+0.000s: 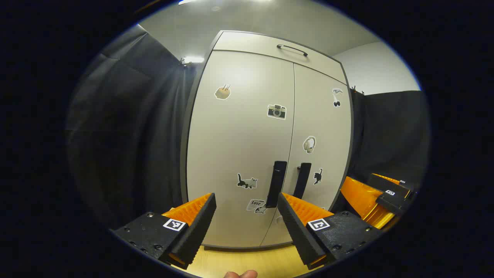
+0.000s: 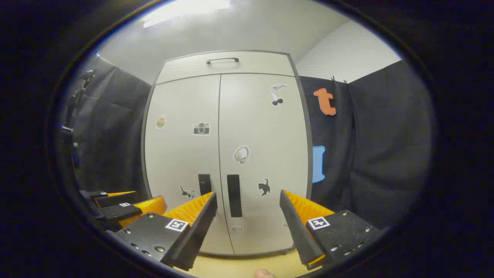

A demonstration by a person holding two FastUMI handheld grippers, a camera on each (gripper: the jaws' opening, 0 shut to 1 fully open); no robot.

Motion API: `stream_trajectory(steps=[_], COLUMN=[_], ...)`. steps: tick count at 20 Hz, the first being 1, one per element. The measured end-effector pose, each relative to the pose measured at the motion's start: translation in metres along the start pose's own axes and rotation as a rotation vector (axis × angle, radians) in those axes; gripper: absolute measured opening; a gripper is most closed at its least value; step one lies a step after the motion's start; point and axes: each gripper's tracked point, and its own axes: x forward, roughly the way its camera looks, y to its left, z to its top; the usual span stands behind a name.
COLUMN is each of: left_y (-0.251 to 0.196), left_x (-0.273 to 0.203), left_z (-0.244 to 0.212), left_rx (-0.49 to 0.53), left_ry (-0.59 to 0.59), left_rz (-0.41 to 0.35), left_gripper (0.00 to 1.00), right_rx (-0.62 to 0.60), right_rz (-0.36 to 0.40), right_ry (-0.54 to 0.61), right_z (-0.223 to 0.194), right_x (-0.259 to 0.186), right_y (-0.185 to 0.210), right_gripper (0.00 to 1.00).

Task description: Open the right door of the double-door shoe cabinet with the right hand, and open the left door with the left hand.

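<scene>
While both doors sit flush and closed, the layout reads so:
Cabinet: the shoe cabinet stands upright on a pale wood floor, dark cloth close on both sides.
Doors: left door and right door meet at a thin centre seam; smooth, matte, off-white panels with small stickers.
Handles: left handle and right handle are flat dark vertical bars just beside the seam, low on the doors.
Top: a drawer front with a slim curved pull.
Left gripper: wide open, holding nothing, short of the left handle.
Right gripper: wide open, holding nothing, facing the right handle; ribbed fingers.
</scene>
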Motion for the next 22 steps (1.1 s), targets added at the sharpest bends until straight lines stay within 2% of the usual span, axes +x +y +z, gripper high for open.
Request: stream_trajectory(steps=[11, 22], left_y=[0.0, -0.004], left_x=[-0.009, -0.012], left_z=[0.012, 0.011], left_rx=[0.012, 0.033], left_ry=[-0.045, -0.037], left_rz=[0.014, 0.006], left_gripper=[0.99, 0.99], right_rx=[-0.011, -0.028], right_rz=[0.02, 0.054], right_ry=[0.006, 0.017], right_z=[0.005, 0.005], right_x=[-0.002, -0.005], right_y=[0.005, 0.021], right_gripper=[0.95, 0.95])
